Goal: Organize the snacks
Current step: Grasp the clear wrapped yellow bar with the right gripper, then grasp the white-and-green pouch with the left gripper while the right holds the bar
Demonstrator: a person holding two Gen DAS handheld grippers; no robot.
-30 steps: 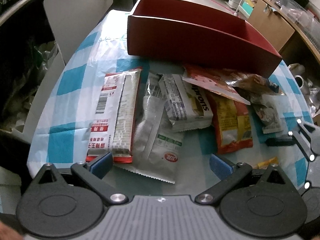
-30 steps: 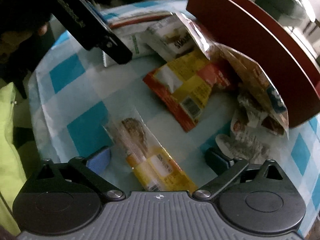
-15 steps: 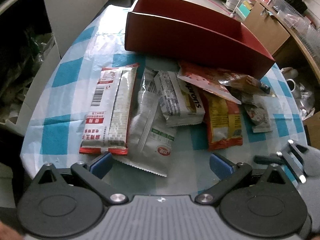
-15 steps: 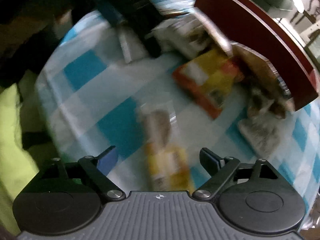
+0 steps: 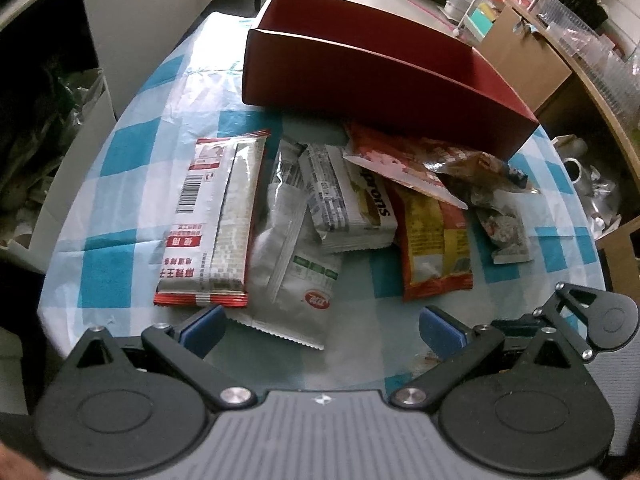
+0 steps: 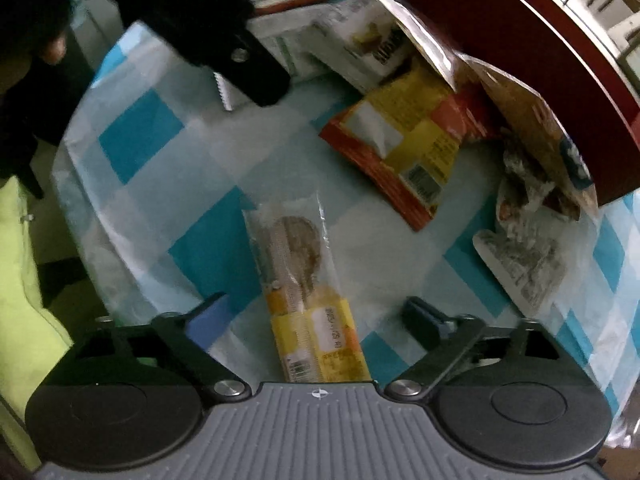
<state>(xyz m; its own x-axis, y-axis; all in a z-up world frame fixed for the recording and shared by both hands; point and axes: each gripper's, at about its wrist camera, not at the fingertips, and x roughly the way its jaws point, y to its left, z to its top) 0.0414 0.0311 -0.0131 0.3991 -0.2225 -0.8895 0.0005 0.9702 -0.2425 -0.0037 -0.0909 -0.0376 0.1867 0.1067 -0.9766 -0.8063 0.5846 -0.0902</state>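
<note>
Right wrist view: my right gripper hangs over the yellow biscuit packet, which lies flat on the checked tablecloth at lower centre of the frame, well apart from the main pile. The jaws have just been closing but stand clear of the packet on both sides. It lies between them; the pads do not press it, so nothing is grasped yet.

Left wrist view: left gripper released, jaws wide, empty, hovering at the near edge of the pile. Its tip shows as a dark bar in the upper left of the right wrist view.

The pile: long red-and-white packet at left centre, white sachet beside it, grey wrapped bar partly on top of the sachet, red-yellow pouch to the right. The red box, upper centre, looks empty as far as I can see; I take it as the destination.

Handling, my judgement:
- Biscuit packet: light, clear film at the far end, printed sleeve at the near end. Film is likely slippery and crinkles under the pads.
- Contents look like round biscuits in a stack, which are brittle. Squeeze gently.
- Best hold: across the narrow width at the yellow sleeve, where the stack gives firm backing. The empty film tail at the far end would fold and slip.
- The packet sits flat, so the pads must get down to the cloth without snagging it.
</note>
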